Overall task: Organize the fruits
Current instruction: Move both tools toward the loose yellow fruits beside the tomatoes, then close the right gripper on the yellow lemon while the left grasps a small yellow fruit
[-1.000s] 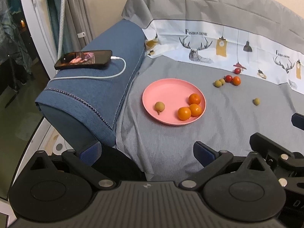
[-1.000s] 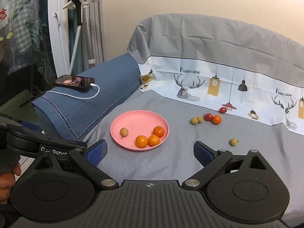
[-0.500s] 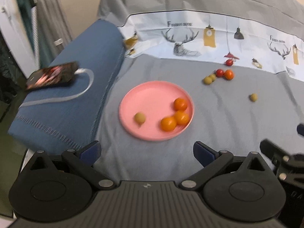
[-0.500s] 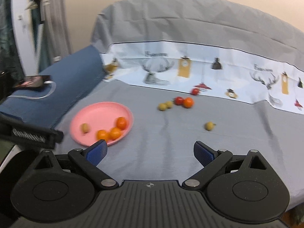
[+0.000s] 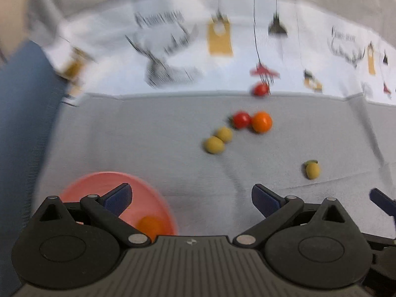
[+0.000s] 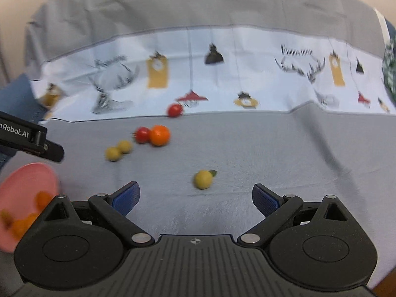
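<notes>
You've swung both grippers right, off the pink plate (image 5: 148, 188) toward the loose fruit; right gripper (image 6: 195, 195) faces the yellow fruit (image 6: 203, 179), both jaws wide open, empty.

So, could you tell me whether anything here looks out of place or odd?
Six fruits lie loose on the grey cover rather than on the pink plate: a lone yellow fruit, two yellow ones, an orange, and two red fruits, one against the printed backrest. Nothing looks spilled or damaged; both views are blurred.
</notes>
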Available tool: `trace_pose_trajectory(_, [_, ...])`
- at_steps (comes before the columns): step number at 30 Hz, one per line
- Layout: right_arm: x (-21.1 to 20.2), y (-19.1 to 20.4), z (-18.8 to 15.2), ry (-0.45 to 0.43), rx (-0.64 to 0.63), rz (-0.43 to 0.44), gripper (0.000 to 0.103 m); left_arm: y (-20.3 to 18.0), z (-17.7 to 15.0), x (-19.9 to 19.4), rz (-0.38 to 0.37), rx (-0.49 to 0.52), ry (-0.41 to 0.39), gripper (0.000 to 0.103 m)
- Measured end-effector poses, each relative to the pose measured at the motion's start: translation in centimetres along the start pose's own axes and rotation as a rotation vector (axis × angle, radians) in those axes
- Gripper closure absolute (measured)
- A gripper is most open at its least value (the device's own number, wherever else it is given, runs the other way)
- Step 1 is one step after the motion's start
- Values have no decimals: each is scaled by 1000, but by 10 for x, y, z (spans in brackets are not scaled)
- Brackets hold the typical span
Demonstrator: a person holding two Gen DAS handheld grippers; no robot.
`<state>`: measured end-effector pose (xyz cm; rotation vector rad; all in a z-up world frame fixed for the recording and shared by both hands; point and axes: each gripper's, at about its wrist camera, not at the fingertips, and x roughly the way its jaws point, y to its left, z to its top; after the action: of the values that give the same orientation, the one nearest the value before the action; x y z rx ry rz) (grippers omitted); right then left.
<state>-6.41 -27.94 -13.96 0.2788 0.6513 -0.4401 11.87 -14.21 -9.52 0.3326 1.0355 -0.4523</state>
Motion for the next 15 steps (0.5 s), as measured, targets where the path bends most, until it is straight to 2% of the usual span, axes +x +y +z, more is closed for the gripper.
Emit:
trace_pose_trajectory(3, [44, -4, -3, 18, 6, -32, 6, -4, 20, 46, -17, -12, 38, 0])
trace_pose_trajectory(8, [98, -9, -9, 31, 25, -80, 6, -11, 44, 115, 20, 21, 83, 0])
trace_pose_trajectory(12, [114, -7, -19, -12, -29, -96, 1, -12, 49, 141, 5, 38, 95, 0])
trace_pose_trajectory(15, [113, -7, -20, -24, -22, -93, 1, -14, 50, 140, -12, 69, 56, 0])
